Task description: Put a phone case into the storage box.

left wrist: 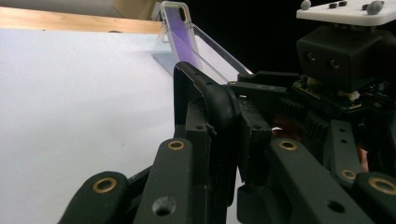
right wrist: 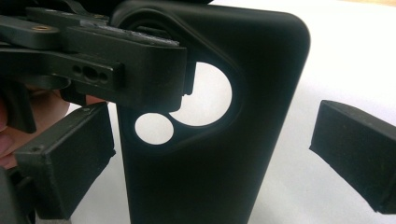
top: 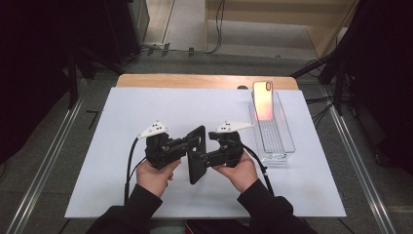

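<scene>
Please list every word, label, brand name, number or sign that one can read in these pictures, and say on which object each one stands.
None can be read. The black phone case held by the left gripper is plain, with two camera cut-outs and no brand mark. The phone leaning in the clear tray shows a glossy back without legible print. The right gripper and the white table cover bear no text.
</scene>
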